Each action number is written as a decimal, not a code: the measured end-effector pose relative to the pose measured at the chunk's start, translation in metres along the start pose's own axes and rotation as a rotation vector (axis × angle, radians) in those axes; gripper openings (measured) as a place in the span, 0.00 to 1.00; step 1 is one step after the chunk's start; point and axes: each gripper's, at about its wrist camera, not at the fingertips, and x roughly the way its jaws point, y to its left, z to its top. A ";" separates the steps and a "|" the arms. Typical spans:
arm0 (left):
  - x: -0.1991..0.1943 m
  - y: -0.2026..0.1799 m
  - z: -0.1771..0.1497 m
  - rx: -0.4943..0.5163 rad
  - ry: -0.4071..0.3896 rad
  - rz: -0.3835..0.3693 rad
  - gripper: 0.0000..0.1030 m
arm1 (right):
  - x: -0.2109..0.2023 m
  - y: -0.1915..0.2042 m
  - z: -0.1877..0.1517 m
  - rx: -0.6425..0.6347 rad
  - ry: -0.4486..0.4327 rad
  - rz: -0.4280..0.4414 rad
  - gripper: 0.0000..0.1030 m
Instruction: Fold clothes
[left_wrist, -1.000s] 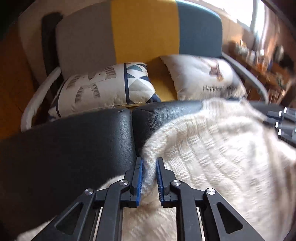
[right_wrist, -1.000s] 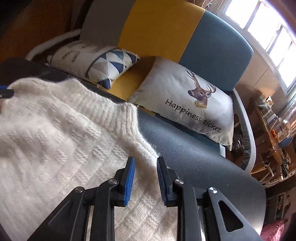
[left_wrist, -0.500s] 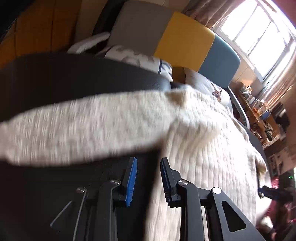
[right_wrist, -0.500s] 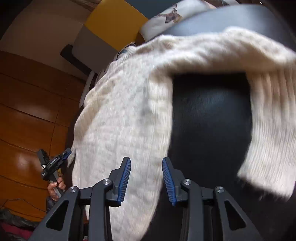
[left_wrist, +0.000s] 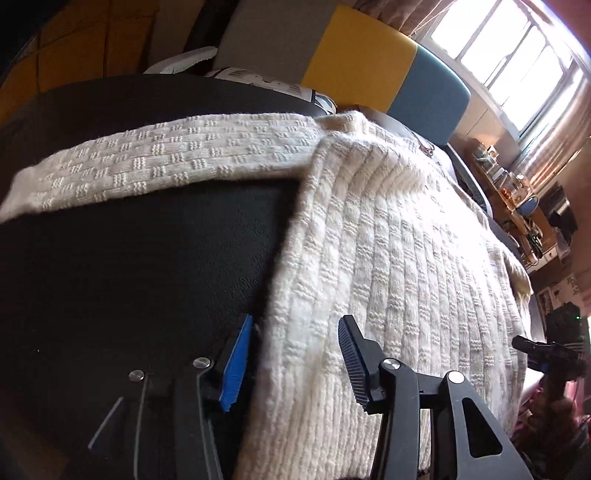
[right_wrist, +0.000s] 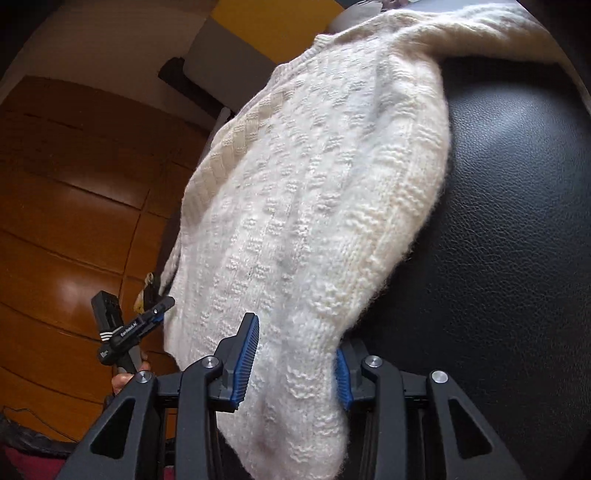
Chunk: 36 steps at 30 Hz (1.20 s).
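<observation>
A living room: wood-panelled wall (right_wrist: 74, 184), a sofa (left_wrist: 369, 48) with grey, yellow and blue back panels, bright windows (left_wrist: 517, 48). The working surface is a black padded leather seat (left_wrist: 129, 258); I will not call it a worktop.

The cream knitted sweater (left_wrist: 388, 240) lies flat on that seat, spread out rather than folded, with one sleeve (left_wrist: 166, 155) stretched out sideways beyond my left-hand fingers. Its long axis runs away from both sets of fingers, hem nearest, collar farthest.

Left gripper (left_wrist: 295, 362): fingers spread. The sweater's side edge at the hem sits between them, the blue-padded finger (left_wrist: 236, 369) over bare leather, the other over the knit. I see no pinch.

Right gripper (right_wrist: 295, 365): fingers spread, straddling the opposite hem corner, which bulges up between them and appears loose. The left gripper is visible beyond the sweater's far edge in this view.

Judgement: both hands are equally near, one at each hem corner. This would fit a grasp about to close or a release after laying the garment out; the pictures do not settle which.
</observation>
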 end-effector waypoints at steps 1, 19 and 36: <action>0.000 -0.005 -0.001 0.014 0.002 0.003 0.45 | 0.000 -0.003 0.001 0.027 0.001 0.001 0.30; 0.003 -0.035 -0.044 -0.031 0.180 -0.288 0.09 | -0.043 0.010 -0.001 -0.320 0.026 -0.789 0.25; 0.005 0.015 0.026 -0.264 0.025 -0.253 0.26 | 0.059 0.119 0.017 -0.565 -0.042 -0.564 0.42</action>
